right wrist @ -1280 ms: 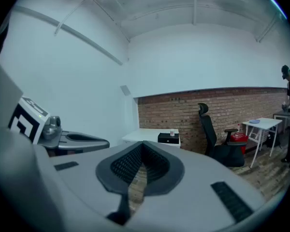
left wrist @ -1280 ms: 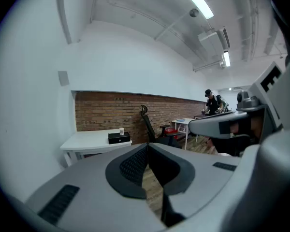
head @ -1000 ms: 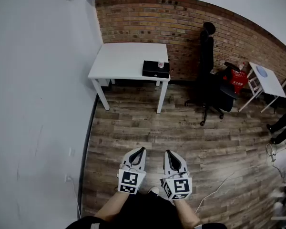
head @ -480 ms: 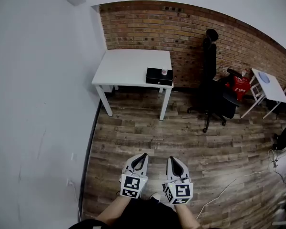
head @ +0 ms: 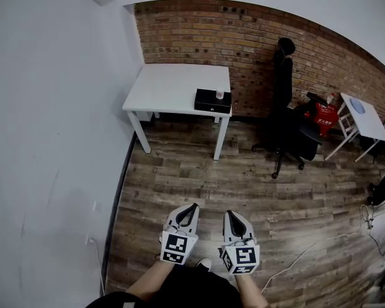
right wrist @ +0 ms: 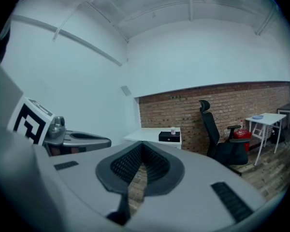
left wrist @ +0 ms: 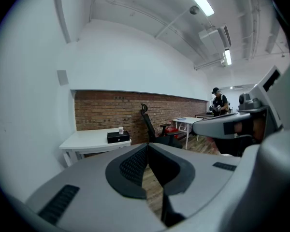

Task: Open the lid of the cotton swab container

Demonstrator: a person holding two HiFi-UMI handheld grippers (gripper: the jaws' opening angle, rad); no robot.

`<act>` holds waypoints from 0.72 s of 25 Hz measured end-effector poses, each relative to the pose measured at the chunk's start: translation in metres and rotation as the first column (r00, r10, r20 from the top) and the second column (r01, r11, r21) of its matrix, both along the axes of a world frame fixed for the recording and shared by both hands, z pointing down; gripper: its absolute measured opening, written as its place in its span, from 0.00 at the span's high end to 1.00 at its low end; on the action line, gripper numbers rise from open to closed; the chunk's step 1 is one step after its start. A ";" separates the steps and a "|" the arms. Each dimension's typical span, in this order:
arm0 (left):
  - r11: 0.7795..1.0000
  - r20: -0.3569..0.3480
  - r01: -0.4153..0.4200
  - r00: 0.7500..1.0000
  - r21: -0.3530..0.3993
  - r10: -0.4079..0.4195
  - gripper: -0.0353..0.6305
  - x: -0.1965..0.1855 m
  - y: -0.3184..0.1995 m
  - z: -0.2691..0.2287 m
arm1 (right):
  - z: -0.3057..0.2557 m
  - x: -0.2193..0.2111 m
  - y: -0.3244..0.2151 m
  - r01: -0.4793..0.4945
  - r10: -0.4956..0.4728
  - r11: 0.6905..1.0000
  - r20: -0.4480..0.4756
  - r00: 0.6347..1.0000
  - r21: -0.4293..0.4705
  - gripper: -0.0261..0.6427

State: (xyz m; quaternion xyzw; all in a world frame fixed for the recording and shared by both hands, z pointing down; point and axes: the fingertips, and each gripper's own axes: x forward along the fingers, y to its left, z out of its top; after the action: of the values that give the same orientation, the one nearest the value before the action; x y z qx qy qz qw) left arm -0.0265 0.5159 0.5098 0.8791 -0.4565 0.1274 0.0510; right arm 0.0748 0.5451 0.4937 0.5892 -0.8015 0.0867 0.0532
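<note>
Chair (head: 283, 82), one, black; left hand-held gripper (head: 193, 206), right hand-held gripper (head: 228, 213), both closed, empty.

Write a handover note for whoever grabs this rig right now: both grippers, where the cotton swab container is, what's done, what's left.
Left gripper: shut, empty, held low.
Right gripper: shut, empty, beside it.
Cotton swab container: on the black box on the white table by the brick wall, across the room from both grippers.
Done: nothing visible; lid too small to judge from here.
Left: walk over, steady the container, open its lid.
</note>
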 end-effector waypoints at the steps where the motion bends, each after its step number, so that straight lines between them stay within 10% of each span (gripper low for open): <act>1: 1.000 0.001 0.004 1.000 0.002 -0.004 0.93 0.003 0.001 -0.001 | -0.001 0.004 0.001 0.003 -0.003 1.000 -0.005 1.000 0.009 0.93; 18: 0.999 0.004 0.041 0.999 0.014 -0.041 0.93 0.012 -0.035 0.004 | 0.003 0.021 -0.035 0.006 -0.006 0.999 0.004 1.000 0.039 0.93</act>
State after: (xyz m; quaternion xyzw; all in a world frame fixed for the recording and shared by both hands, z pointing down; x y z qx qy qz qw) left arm -0.0141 0.4810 0.5142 0.8696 -0.4754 0.1251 0.0465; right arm 0.0961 0.5098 0.4969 0.5875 -0.8050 0.0722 0.0402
